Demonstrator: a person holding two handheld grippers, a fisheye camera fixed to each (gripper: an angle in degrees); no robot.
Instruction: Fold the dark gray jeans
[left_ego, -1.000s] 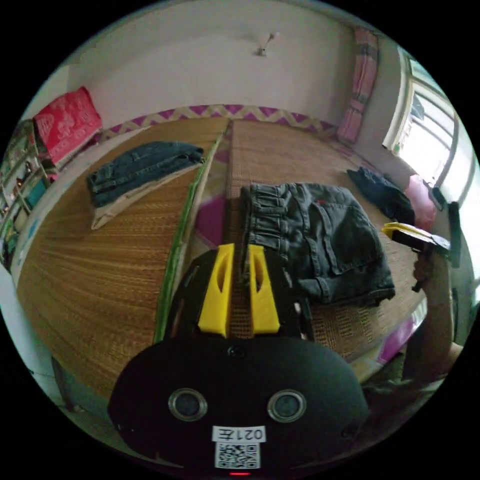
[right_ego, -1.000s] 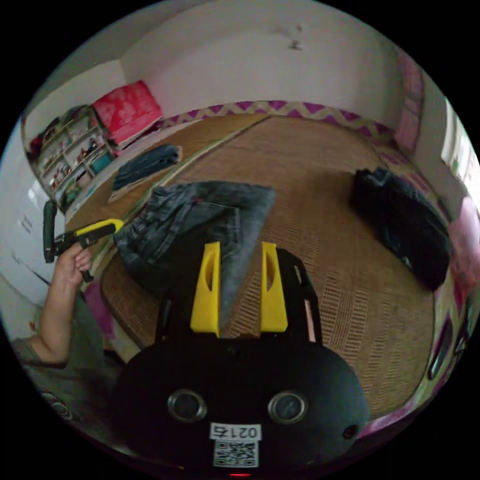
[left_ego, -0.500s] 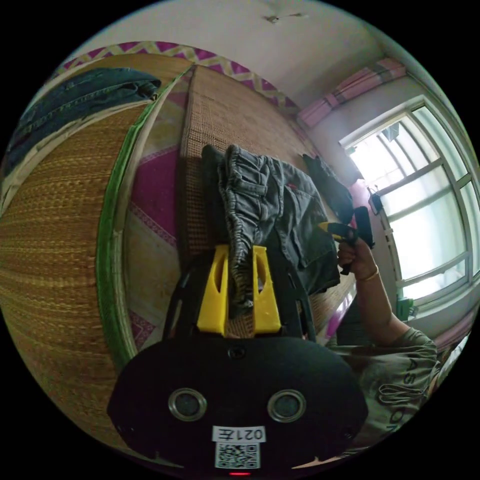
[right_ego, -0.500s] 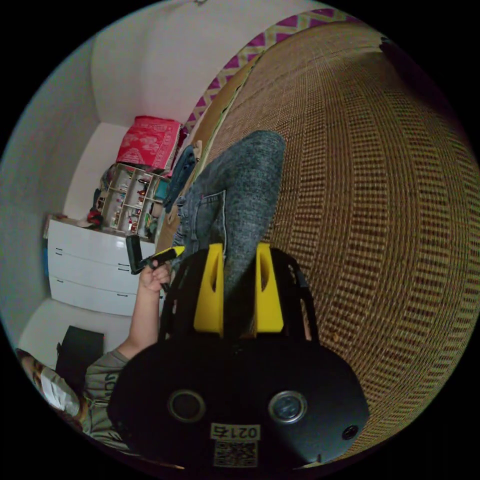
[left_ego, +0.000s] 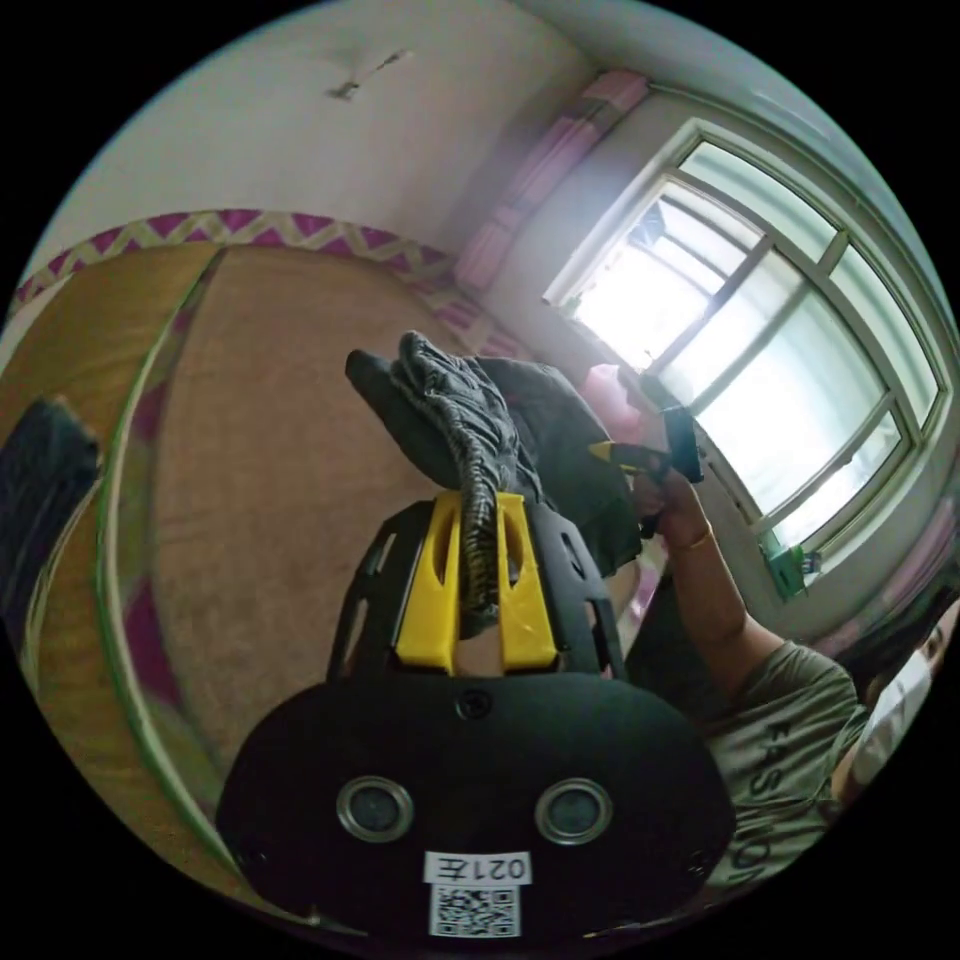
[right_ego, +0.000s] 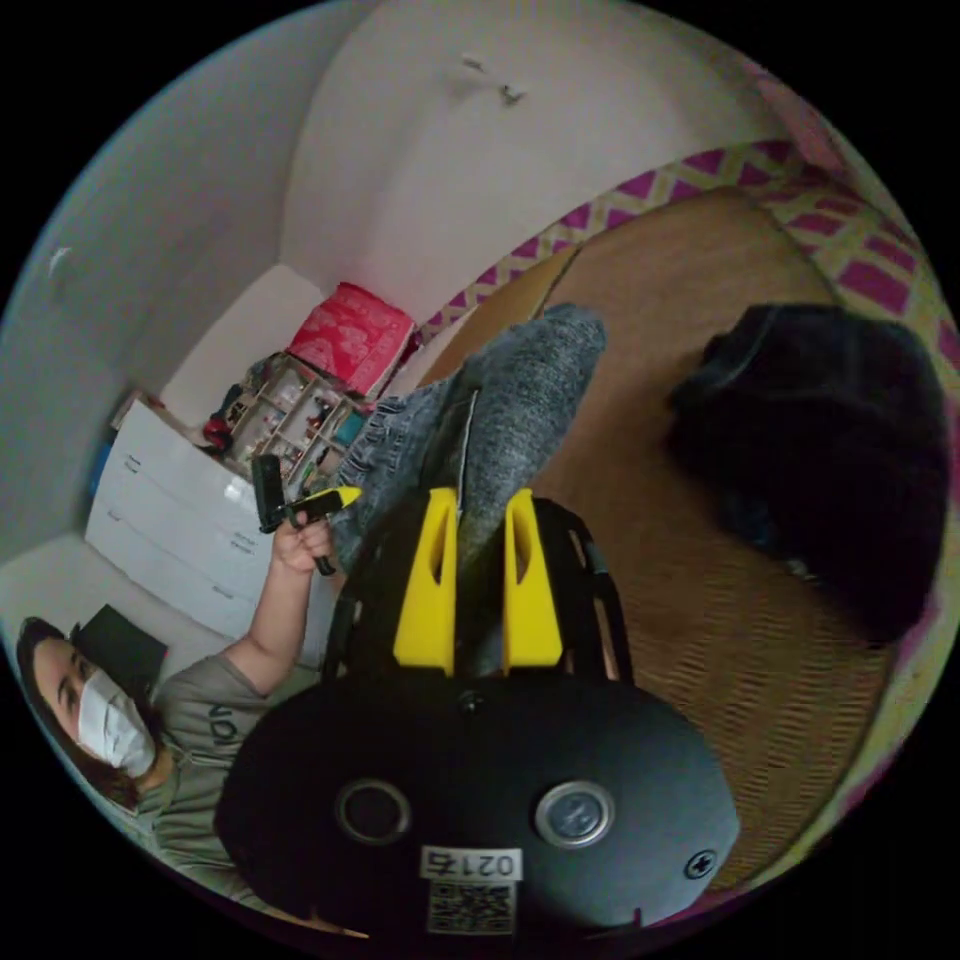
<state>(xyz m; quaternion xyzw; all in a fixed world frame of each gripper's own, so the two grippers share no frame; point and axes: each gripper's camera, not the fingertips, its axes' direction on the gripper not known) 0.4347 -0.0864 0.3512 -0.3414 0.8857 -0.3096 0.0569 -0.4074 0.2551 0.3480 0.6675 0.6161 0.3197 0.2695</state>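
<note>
The woven straw mat (left_ego: 270, 420) covers the wide sleeping platform and serves as the landmark here; in the right gripper view the same mat (right_ego: 700, 600) runs under everything. At the mat's far edge a purple and cream zigzag border strip (left_ego: 250, 225) meets the pale wall. Off the mat's side, in the left gripper view, a large bright window with a pale frame (left_ego: 760, 340) lets in strong light. Beyond the mat's opposite end, in the right gripper view, a white chest of drawers (right_ego: 160, 530) stands with a cluttered open shelf unit (right_ego: 285, 420) just behind it and a red patterned cushion (right_ego: 350, 335) beside that.

A heap of black clothing (right_ego: 820, 450) lies on the mat, well apart from the raised garment.

The folded dark gray jeans (left_ego: 480, 420) are held up above the mat, clear of its surface, stretched between the two tools. The person's olive short sleeve (left_ego: 790, 720) shows off the mat's near edge.

The left gripper (left_ego: 478, 545), with yellow jaws, is narrow and clamped on the bunched waistband edge of the jeans. The right gripper (right_ego: 478, 555) is likewise drawn narrow, both jaws pressing the gray denim (right_ego: 520, 400) that rises between them. The person's hand (right_ego: 300, 545) grips the other tool's handle beside the denim.
</note>
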